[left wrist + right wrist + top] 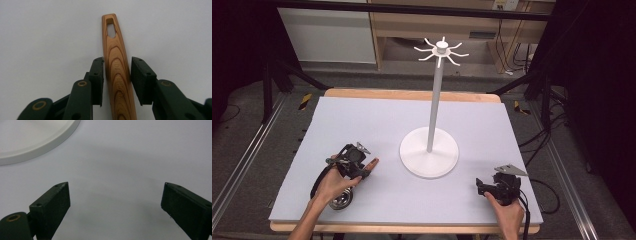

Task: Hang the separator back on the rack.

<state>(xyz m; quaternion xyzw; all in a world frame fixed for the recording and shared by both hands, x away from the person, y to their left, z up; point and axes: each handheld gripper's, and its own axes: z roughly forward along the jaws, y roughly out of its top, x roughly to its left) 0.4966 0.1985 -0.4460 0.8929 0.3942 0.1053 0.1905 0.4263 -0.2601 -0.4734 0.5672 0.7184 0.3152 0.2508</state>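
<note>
1. the wooden handle (117,72) is seen between the jaws of the left gripper (117,75); the left pad looks to touch the wood, a thin gap is seen at the right pad, so a firm clamp cannot be confirmed. a slip could be caused if a lift is tried before closure.
2. the handle belongs to a utensil lying flat on the grey mat (362,125); its metal round end (341,201) is seen under the left hand (332,182), near the front edge. the heavy end could swing down and twist the handle out of the pads.
3. the slot hole at the handle tip is presumably meant for a hook of the white stand (430,150). the hooks are high and thin, so a miss or a knock to the pole could be caused by poor aim.
4. the right gripper (115,205) is held wide apart and empty, resting on the mat just beside the stand base (37,147); the base could be bumped if it is swept inward.
</note>
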